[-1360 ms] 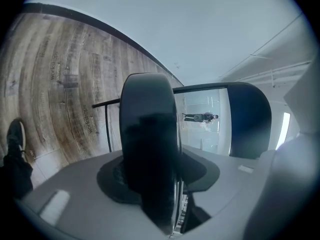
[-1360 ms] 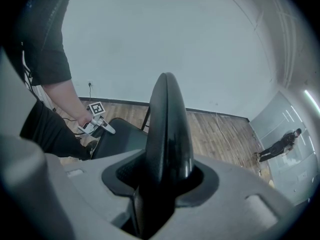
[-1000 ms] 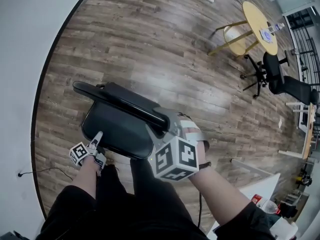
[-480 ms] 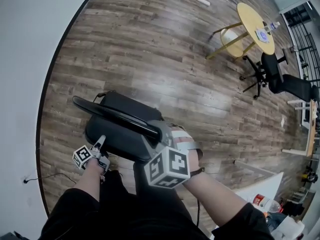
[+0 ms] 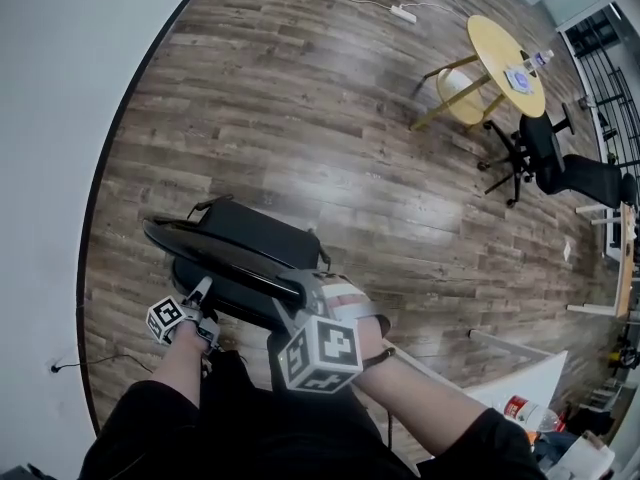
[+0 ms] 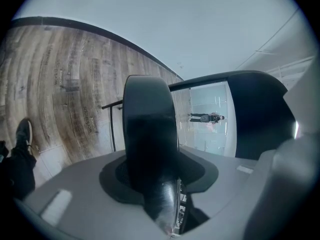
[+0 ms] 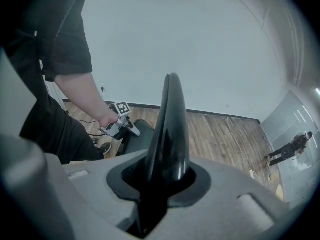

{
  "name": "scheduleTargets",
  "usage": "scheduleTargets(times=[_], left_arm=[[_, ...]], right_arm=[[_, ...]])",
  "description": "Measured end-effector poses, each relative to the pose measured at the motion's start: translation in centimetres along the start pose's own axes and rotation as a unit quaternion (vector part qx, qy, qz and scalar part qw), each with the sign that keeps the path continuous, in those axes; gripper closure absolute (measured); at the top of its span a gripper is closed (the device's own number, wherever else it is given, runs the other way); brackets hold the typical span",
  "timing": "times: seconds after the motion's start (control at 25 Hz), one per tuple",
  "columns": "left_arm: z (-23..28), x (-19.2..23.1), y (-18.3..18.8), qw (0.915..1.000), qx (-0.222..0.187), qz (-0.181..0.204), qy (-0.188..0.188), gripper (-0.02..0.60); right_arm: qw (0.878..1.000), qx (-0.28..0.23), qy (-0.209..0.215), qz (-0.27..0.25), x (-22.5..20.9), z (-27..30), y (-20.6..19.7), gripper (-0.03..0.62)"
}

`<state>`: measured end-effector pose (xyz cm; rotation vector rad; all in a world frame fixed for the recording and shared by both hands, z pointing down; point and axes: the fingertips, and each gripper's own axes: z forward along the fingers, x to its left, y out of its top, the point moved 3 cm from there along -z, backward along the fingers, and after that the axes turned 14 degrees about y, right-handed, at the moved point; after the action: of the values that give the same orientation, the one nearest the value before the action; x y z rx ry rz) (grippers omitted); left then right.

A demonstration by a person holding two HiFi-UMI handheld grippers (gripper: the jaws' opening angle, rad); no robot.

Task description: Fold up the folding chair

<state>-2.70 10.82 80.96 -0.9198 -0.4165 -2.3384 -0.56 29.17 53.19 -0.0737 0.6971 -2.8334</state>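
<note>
Left claw (image 5: 203, 288) pinching chair (image 5: 252, 234) seat edge; right claw (image 5: 298, 284) just closing narrow on backrest (image 5: 215, 251). Panels filling both slots, hiding pads; legs mostly hiding beneath.

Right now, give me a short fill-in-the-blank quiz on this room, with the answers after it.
The folding chair is ___ in colour.
The round table has a ___ top.
The power strip lies on the ___.
Missing words: black; yellow; floor.
</note>
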Motion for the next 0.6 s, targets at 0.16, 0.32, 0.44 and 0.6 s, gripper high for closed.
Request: scheduleTargets(times=[0.16,0.32,0.44,0.6], left_arm=[[0.0,-0.5,0.3,1.0,0.001,-0.001,0.008,0.4],[-0.1,-1.3,0.4,0.9999,0.002,-0.002,0.015,0.402],[-0.1,-1.9,0.4,0.9997,0.001,-0.004,0.024,0.402],[0.1,-2.6,0.4,0.9994,0.001,-0.007,0.033,0.403]], right_arm=[[1.0,0.0,0.008,-0.007,0.5,0.2,0.3,0.516],[1.0,-0.001,0.015,-0.014,1.2,0.2,0.6,0.523],[1.0,0.001,0.014,-0.017,1.8,0.3,0.6,0.525],[1.0,0.003,0.01,-0.021,2.4,0.4,0.6,0.525]])
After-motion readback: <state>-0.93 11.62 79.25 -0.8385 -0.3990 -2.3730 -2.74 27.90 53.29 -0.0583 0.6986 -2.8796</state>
